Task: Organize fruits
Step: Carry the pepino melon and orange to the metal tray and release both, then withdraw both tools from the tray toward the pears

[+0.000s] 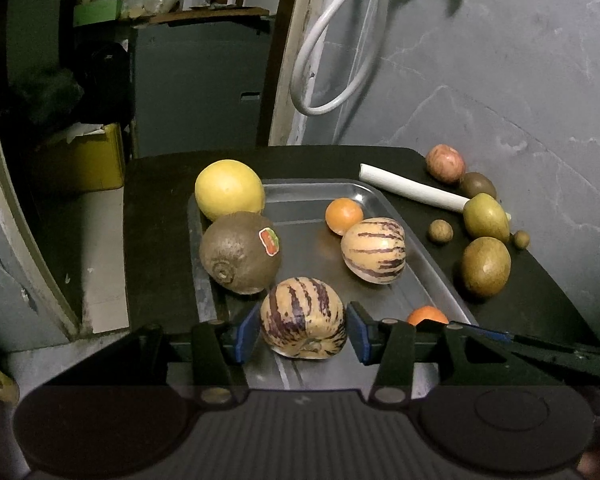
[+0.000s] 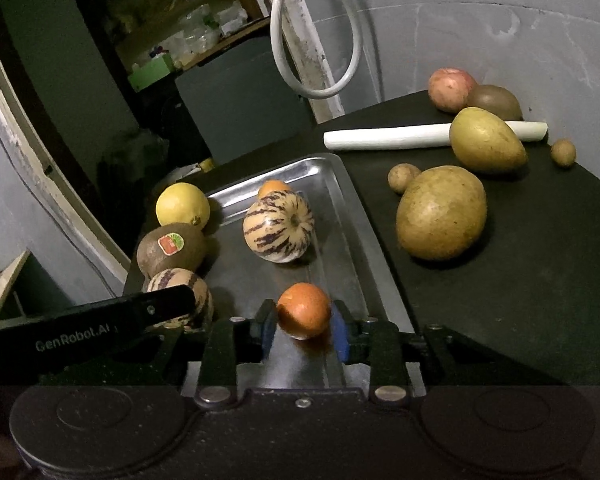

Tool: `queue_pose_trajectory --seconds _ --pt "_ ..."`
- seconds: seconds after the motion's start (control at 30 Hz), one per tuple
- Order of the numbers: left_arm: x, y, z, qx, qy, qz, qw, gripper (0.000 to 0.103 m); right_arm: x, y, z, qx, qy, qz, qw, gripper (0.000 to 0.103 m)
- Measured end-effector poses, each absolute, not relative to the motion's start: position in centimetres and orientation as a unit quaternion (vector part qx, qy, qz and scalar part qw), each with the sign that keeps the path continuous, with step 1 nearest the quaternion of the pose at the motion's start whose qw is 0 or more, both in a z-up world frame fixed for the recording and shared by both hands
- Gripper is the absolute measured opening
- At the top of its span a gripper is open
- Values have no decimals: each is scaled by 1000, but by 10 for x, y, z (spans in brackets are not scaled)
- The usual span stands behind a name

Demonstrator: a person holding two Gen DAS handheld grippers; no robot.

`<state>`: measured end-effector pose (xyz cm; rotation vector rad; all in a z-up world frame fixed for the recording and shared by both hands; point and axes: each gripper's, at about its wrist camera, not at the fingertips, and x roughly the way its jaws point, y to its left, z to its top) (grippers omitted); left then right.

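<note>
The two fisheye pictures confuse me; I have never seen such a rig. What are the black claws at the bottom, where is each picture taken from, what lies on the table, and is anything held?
A person holds a two-finger gripper in each hand, and a camera on each looks along its fingers. One picture looks out from the left gripper, the other from the right gripper.

On a dark table stands a metal tray. In it or at its left edge are a yellow citrus, a kiwi, two striped fruits and two small oranges. Beside it lie greenish-brown fruits, a reddish apple and a white stalk.

The near striped fruit sits between the left pads and the near orange between the right pads. Whether the pads press on them is unclear.
</note>
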<state>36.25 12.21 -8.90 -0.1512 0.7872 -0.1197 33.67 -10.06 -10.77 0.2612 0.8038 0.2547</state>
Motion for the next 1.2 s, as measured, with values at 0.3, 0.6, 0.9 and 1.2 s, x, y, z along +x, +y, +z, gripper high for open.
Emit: queue_pose_trajectory --seconds 0.3,0.6,0.9,1.2 --pt "339 124 -75 -91 377 -55 920 71 306 -112 -87 97 381 131 910 59" --pt "292 132 -52 -82 366 -29 926 100 257 -136 -63 77 383 127 912 87" --pt "252 127 -50 -50 388 -39 919 102 218 -161 -55 66 404 105 906 102" --pt "233 100 -61 -35 432 -70 899 102 199 -189 -61 60 441 48 894 102"
